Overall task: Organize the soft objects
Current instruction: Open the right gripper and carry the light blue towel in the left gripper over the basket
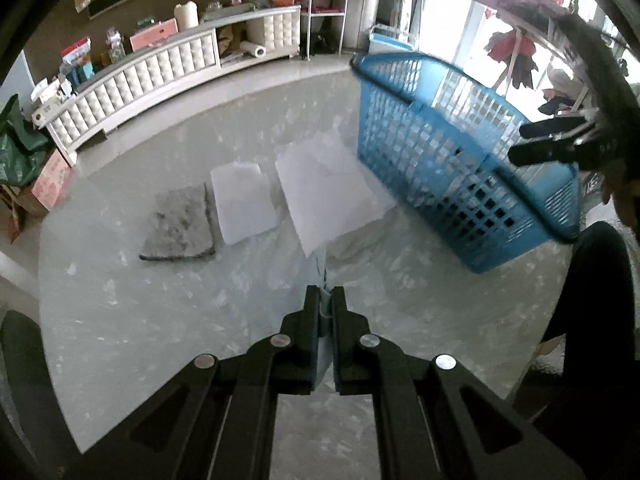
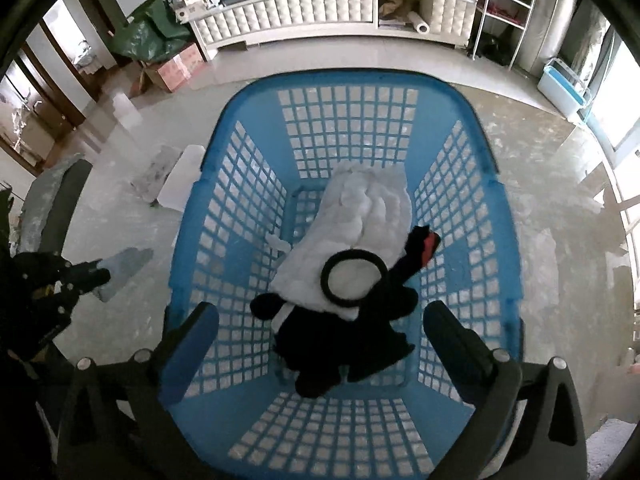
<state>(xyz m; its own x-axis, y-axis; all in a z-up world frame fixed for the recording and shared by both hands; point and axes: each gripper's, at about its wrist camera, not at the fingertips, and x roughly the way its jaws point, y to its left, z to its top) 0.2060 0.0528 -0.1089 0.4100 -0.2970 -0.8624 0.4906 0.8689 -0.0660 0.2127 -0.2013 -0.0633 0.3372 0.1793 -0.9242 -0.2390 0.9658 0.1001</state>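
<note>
No brand or lettering is reading clearly in either view; the print on the cardboard box [image 2: 172,68] far ahead of the right tongs is too blurred to make out.

The left tongs [image 1: 326,294] are sitting closed together over the pale marbled tabletop [image 1: 160,320], pinching a thin, pale, translucent strip of material between their tips; what the strip belongs to cannot be told. Ahead of them, three flat soft pieces are lying in a row on the tabletop: a grey pad [image 1: 180,224] to the forward left, a small white sheet [image 1: 242,204] beside it, and a larger white sheet [image 1: 326,196] directly ahead, its far corner lying just beside the blue basket [image 1: 460,168]. The basket is standing to the forward right of the left tongs.

The right tongs [image 2: 320,328] are hanging spread wide apart above the near end of the basket, gripping nothing, their tips on either side of the basket's interior. Below and between them, on the basket floor, a black soft toy [image 2: 340,336] with a red patch is lying partly over a white quilted cloth [image 2: 368,216], and a black ring [image 2: 354,276] is resting on the cloth.

Beyond the tabletop, a white tufted cabinet [image 2: 320,8] loaded with packages is running along the far wall, with a green bag [image 2: 152,36] at its left end.
</note>
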